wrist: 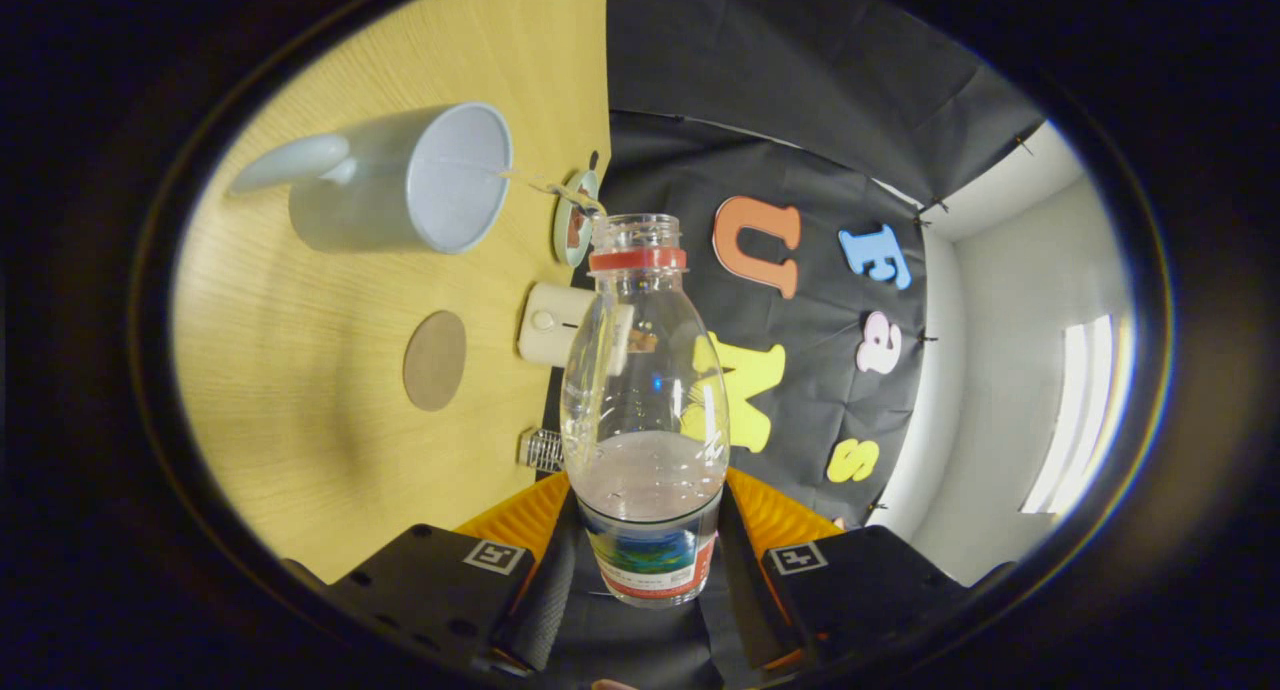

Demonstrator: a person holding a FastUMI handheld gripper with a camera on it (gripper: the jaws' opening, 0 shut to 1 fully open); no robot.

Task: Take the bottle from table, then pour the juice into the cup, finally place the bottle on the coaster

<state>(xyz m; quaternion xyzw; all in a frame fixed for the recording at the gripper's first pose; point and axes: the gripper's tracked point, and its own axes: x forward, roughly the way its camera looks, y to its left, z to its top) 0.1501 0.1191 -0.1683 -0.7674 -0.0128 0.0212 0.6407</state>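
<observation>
Gripper view has the whole scene rolled over on its side, so I read the wooden table [300, 390] as a tilted plane beside the fingers. My gripper [645, 560] is closed on the bottle [645, 410], one finger pressing each side of its labelled lower body, so the jaws are held narrow by the bottle's width. I see a clear plastic bottle with a red collar ring below the open mouth and no cap on it. Pale juice [645, 485] is pooled in the lower part near the label, and a thin stream [545, 183] leaves the mouth and reaches the rim of the cup [400, 180]. That cup is a pale mug with its handle on the side away from the bottle, standing on the table beyond the fingers, its opening facing the bottle's neck. I see the round brown coaster [435, 360] lying flat on the table, near the cup and bare. A small cream box [550, 325] sits at the table edge just behind the bottle, and a small round dish [575, 225] lies by the bottle's mouth
</observation>
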